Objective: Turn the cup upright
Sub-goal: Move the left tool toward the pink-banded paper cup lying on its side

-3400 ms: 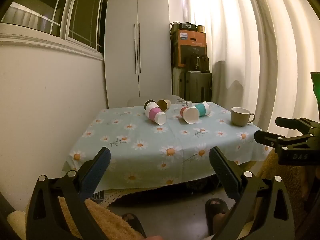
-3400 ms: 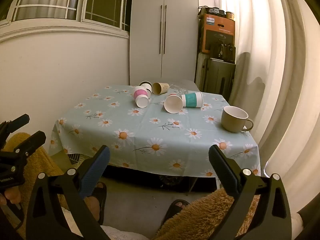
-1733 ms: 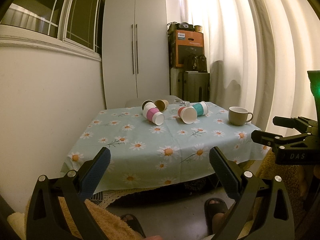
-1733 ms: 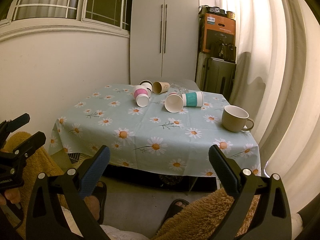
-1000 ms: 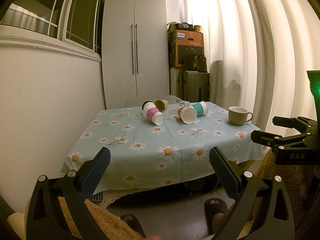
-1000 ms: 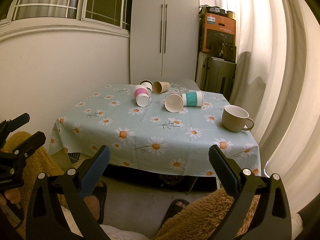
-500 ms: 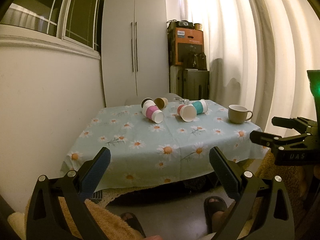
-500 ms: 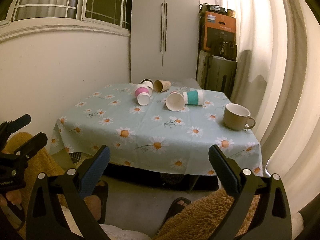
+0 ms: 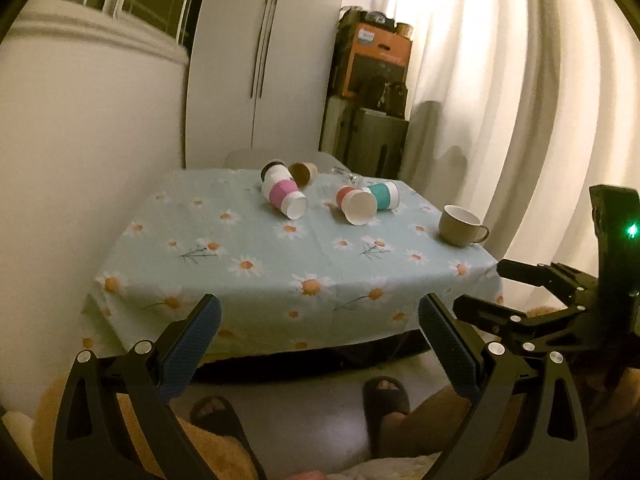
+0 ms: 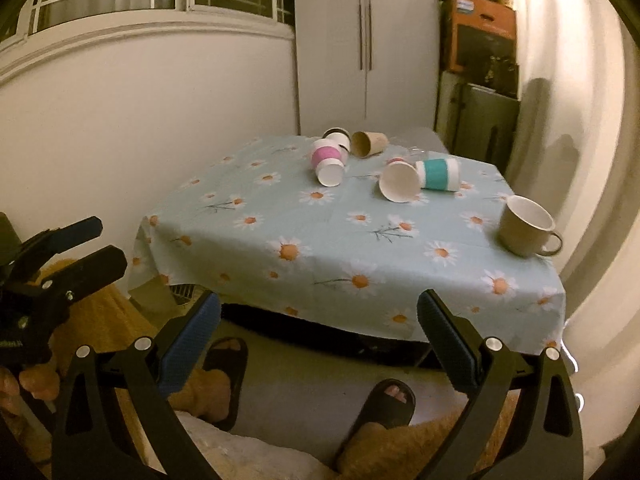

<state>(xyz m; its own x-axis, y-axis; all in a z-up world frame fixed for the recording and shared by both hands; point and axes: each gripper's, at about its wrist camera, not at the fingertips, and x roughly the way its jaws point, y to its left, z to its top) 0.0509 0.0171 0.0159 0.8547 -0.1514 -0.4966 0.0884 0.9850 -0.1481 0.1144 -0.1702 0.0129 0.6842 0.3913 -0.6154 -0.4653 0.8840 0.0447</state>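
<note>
Several paper cups lie on their sides on the daisy tablecloth (image 9: 280, 264): a pink-banded cup (image 9: 285, 197), a brown cup (image 9: 303, 173), a red-banded cup (image 9: 356, 205) and a teal-banded cup (image 9: 385, 196). They also show in the right wrist view: pink (image 10: 328, 162), brown (image 10: 369, 143), teal (image 10: 437, 175), and a white open-mouthed cup (image 10: 400, 187). My left gripper (image 9: 320, 328) and right gripper (image 10: 318, 326) are both open and empty, held short of the table's near edge, well away from the cups.
A beige mug (image 9: 460, 226) stands upright at the table's right side, also in the right wrist view (image 10: 526, 230). White wardrobe (image 9: 260, 60), stacked boxes (image 9: 376, 64) and curtain (image 9: 500, 100) stand behind. My sandalled feet (image 9: 384, 396) are on the floor below.
Both grippers have risen and moved closer to the table, tilting so the tabletop shows from higher up. The cups and mug have not moved. Both jaws stay open.
</note>
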